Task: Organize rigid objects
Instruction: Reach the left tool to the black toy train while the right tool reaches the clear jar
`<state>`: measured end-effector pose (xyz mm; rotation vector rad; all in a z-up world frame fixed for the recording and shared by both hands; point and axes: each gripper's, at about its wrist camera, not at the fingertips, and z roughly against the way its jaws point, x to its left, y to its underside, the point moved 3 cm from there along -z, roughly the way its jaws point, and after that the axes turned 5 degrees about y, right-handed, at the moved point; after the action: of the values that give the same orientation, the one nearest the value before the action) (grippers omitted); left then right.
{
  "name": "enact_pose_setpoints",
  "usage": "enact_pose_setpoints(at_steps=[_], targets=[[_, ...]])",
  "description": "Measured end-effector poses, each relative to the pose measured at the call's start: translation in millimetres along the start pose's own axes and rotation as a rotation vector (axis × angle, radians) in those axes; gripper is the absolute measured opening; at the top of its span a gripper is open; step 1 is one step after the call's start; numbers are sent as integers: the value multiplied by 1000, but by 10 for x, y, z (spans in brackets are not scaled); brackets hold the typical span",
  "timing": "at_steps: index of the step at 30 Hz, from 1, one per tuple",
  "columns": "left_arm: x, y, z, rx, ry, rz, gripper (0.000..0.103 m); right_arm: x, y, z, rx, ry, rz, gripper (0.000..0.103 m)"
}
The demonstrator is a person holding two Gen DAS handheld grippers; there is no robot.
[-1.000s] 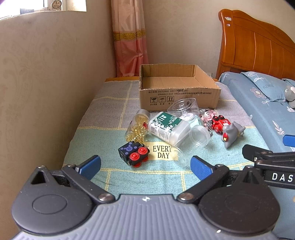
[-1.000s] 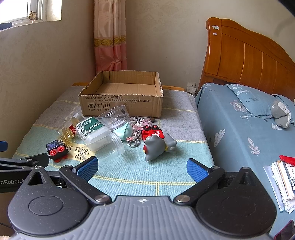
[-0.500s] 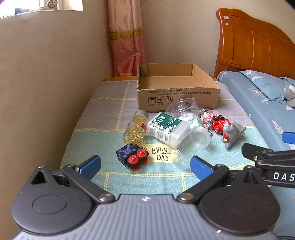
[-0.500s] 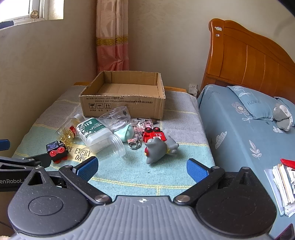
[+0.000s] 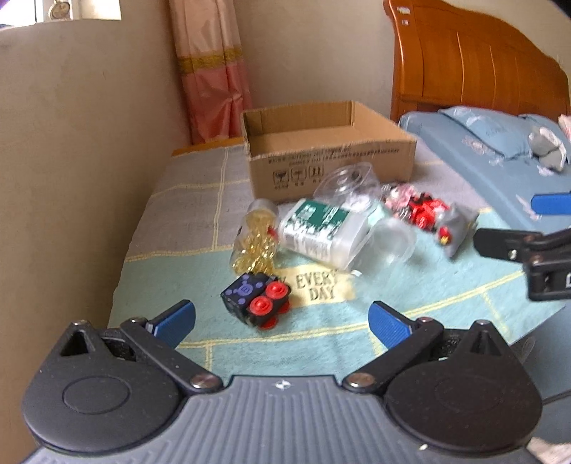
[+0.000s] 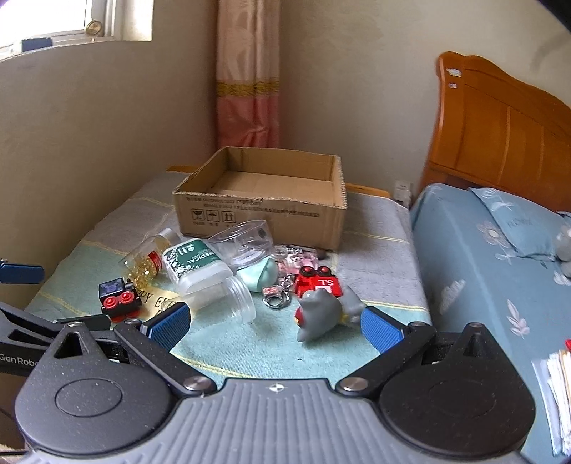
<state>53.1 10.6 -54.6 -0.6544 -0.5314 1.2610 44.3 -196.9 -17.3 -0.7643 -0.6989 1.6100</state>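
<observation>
Both sets of jaws wide apart, empty: left gripper (image 5: 282, 316) low centre of its frame, facing the black toy block with red wheels (image 5: 257, 303); right gripper (image 6: 274, 323) facing the grey rubber shark toy (image 6: 323, 310). Open brown cardboard box (image 6: 260, 210) sits mid-frame behind the clutter. Best approach, I judge: straddle each toy squarely, close gently, lift clear of the clear plastic jar (image 6: 228, 296)

Looking like a home bedroom: wooden headboard (image 6: 499, 135) rising over a floral blue pillow (image 6: 517, 221), pink curtain (image 6: 248, 78) hanging by a window (image 6: 71, 18).
</observation>
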Motion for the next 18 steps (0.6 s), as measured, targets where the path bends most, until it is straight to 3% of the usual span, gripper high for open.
enact_pose_setpoints(at_steps=[10,18], targets=[[227,148,-434,86,61,62,102,9,308,-481,104,-70,53,103],[321,243,-768,156,42,71,102,83,568,-805,207,-109,96,103]])
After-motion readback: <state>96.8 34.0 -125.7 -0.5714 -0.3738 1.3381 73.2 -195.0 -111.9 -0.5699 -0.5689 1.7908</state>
